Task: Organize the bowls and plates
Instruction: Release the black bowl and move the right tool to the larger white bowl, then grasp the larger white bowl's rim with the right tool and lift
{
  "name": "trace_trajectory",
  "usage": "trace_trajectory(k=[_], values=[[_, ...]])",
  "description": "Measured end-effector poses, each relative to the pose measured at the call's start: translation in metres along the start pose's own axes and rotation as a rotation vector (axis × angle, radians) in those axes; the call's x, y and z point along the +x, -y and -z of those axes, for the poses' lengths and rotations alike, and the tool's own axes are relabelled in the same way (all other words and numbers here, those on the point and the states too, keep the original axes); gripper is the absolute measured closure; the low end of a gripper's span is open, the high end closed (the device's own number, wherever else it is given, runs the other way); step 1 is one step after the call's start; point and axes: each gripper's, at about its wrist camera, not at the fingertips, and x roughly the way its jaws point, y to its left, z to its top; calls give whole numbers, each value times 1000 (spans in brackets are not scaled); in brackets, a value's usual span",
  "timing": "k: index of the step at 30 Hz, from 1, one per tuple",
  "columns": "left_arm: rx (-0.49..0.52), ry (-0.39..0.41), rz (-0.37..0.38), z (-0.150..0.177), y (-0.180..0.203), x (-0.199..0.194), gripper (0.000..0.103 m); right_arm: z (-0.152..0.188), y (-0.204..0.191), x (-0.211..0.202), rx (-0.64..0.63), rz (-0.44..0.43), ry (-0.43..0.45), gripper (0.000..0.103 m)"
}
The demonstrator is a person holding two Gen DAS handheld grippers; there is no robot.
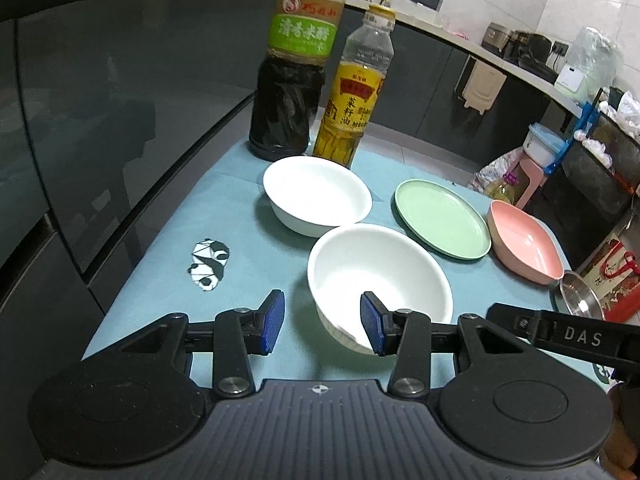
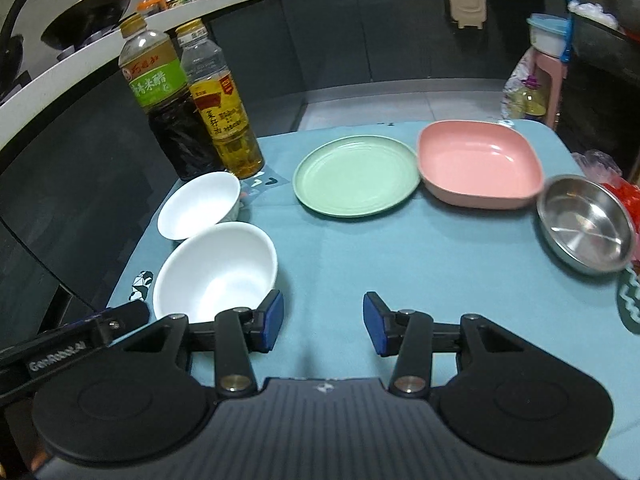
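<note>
Your left gripper shows "DAS" in white on the black arm reaching in from 3 o'clock of its view; the arm at 9 o'clock of the right view reads "GenRobot.AI". The green-labelled dark bottle and the yellow-labelled oil bottle carry Chinese print too small to read surely.

Count five dishes on the blue tabletop: two white bowls, one green plate, one pink square dish, one steel bowl. Two bottles stand at 11 o'clock.

The near white bowl sits at 12 o'clock of your left gripper, its rim partly behind the right pad; the far white bowl touches it. Plate and pink dish lie at 2 o'clock, side by side.

Your left jaws stand about half open, gripping nothing. Your right gripper hangs over bare cloth, jaws likewise parted and empty.
</note>
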Motion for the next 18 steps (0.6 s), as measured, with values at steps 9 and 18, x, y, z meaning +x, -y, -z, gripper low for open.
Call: trace_trajectory(k=[9,18], values=[[-7,-37,-30,-9,-8,27,64,-13,-16,28,-46,-11,-50,63],[-3,-89,-19,-11,-14,52,64,-16,-30,60,-83,-11,-120,63]])
